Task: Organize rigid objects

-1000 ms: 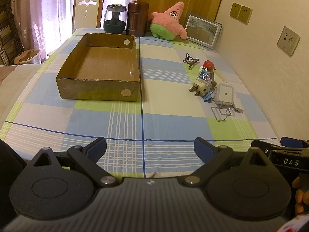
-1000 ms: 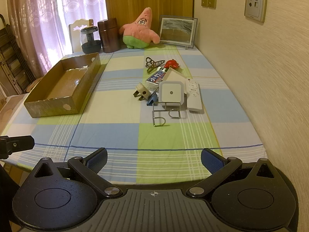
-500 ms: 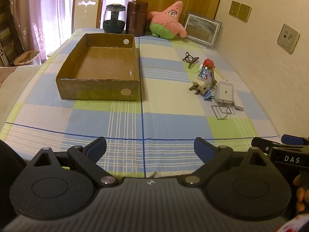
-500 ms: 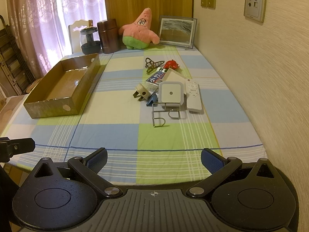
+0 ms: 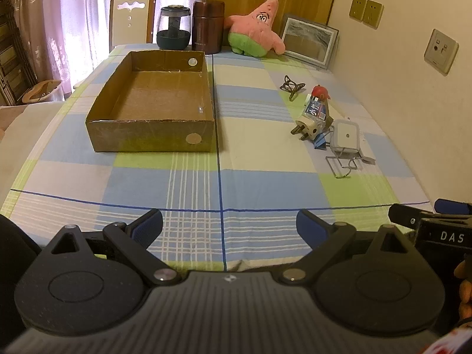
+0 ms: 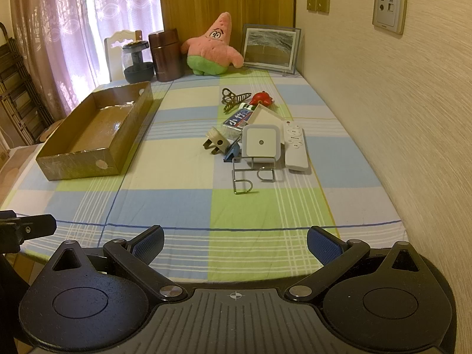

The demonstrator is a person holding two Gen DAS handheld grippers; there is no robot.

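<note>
A: How do the two grippers stand?

B: The left gripper (image 5: 228, 224) has its fingers spread wide, nothing between them. The right gripper (image 6: 235, 240) is the same, fingers far apart and holding nothing. Both hang over the near edge of the table (image 6: 165, 206).

A: What lies ahead of the right fingers?

B: A cluster of small things, well apart from the tips. The nearest is a wire hook (image 6: 246, 174), straight ahead between the two fingers. Just behind it stands a white night light (image 6: 261, 143), touching the hook. Toward the right finger's side lies a white remote (image 6: 295, 144), just beside the light. Toward the left finger's side there is a blue clip (image 6: 231, 152) and a plug (image 6: 215, 143). Farther are a small blue box (image 6: 238, 119), a white tray (image 6: 264, 115), a red toy (image 6: 262, 98) and a dark hair claw (image 6: 233, 97).

A: And the box?

B: The cardboard box (image 5: 153, 109) is ahead of the left gripper, a little toward its left finger, and far from the tips. I see nothing inside. The cluster is well apart from it.

A: And at the far end?

B: A jar (image 5: 172, 28), a brown flask (image 5: 208, 26), a pink plush (image 5: 256, 29) and a picture frame (image 5: 308, 39).
</note>
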